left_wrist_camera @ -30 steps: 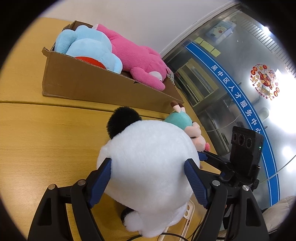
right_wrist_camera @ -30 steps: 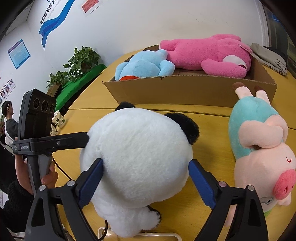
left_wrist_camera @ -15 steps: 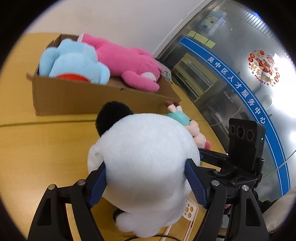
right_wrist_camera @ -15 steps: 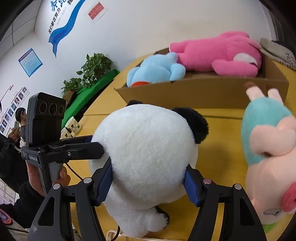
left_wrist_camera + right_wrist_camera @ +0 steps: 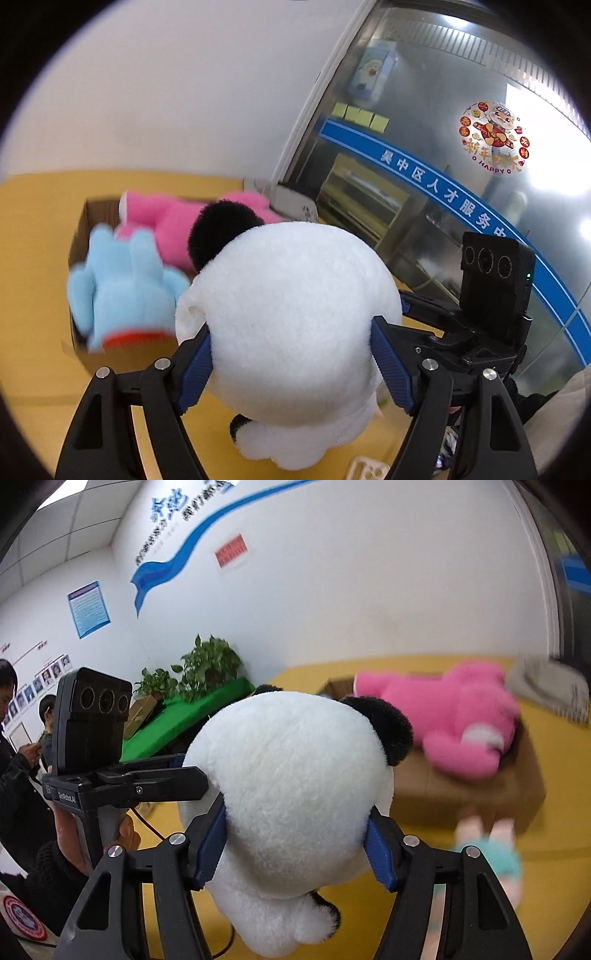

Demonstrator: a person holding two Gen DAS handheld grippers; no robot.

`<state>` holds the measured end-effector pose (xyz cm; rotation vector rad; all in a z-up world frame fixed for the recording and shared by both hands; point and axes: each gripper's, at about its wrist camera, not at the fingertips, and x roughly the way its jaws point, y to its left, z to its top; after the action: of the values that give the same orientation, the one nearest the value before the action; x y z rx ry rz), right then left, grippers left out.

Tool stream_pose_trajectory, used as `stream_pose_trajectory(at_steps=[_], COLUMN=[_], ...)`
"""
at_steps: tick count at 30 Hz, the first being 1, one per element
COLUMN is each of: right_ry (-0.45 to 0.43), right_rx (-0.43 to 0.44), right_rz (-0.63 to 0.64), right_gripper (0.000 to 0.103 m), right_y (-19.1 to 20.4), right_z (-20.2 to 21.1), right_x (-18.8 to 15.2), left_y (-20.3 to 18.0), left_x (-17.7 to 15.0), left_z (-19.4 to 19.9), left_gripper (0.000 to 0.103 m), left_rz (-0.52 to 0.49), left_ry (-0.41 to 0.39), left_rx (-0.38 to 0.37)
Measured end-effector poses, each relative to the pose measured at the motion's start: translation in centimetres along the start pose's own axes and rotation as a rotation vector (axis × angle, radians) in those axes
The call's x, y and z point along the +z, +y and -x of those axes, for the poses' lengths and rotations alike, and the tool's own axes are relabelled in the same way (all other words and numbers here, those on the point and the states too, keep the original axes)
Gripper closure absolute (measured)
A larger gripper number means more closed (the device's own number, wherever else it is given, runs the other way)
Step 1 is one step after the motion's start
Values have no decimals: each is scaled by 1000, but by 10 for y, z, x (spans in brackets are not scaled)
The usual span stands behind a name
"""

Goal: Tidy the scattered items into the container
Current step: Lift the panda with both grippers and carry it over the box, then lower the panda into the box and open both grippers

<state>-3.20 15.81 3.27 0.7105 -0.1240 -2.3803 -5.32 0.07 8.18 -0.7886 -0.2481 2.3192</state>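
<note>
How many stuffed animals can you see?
4. The panda is held between both grippers, pink plush and blue plush lie in the cardboard box, pig plush is on the table beside it. More may be hidden.

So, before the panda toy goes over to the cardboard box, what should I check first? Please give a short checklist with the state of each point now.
1. Left gripper pads pressing the panda toy: ok.
2. Right gripper pads pressing it too, jaws having just closed: ok.
3. Panda clear of the table: ok, it hangs free.
4. Free room in the cardboard box: cannot tell; the pink plush and blue plush fill much of it.
5. Pig plush still outside the box: not ok, left to tidy.
</note>
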Motion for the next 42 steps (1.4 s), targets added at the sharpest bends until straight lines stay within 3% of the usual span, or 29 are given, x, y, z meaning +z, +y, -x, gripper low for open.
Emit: stream_pose_trajectory(at_steps=[4,8,14,17,22,26,28,31,33,35,36,38,42], right_ry=[-51,-2,186,300,367,375,330,226,211,303,348,358,408], right_rx=[-10,15,56,41,42,-32,-49,-10,-20,-60,-88,-75,-44], right_rz=[91,100,25,-30,-59,27,77,43,1,4,25,-11,-63], right_gripper=[33,32,32,32,31,27,27,27,31,57,57,57,57], right_y=[-32,-85,-171,-193,-200,-186,-177,-176,-180,-184,-185,-187,-194], right_z=[-15,-56,-148,-182,-194,-184,-168,-149,-154,-182,-198,-210,-223], right_x=[58,97,79,61,55,64,70,97,107,102,95,90,82], left_y=[13,53,124,137,139,139,140,141,141,139,138,138,132], left_x=[56,80,57,39,34,34,34,34,34,33,33,33,50], left_z=[-30,-78,-172,-200,-201,-200,-200,-200,-200,-197,-195,-186,-156], left_gripper=[25,25,25,24,24,22,22,21,20,19,19,19,20], left_rz=[-26,62,220,219,208,195,193,189,188,185,183,189,150], left_ry=[-31,23,181,252,284,302,305,310,306,298,293,265,124], left_rx=[26,24,60,103,87,81,82,85,92,119,133,146,129])
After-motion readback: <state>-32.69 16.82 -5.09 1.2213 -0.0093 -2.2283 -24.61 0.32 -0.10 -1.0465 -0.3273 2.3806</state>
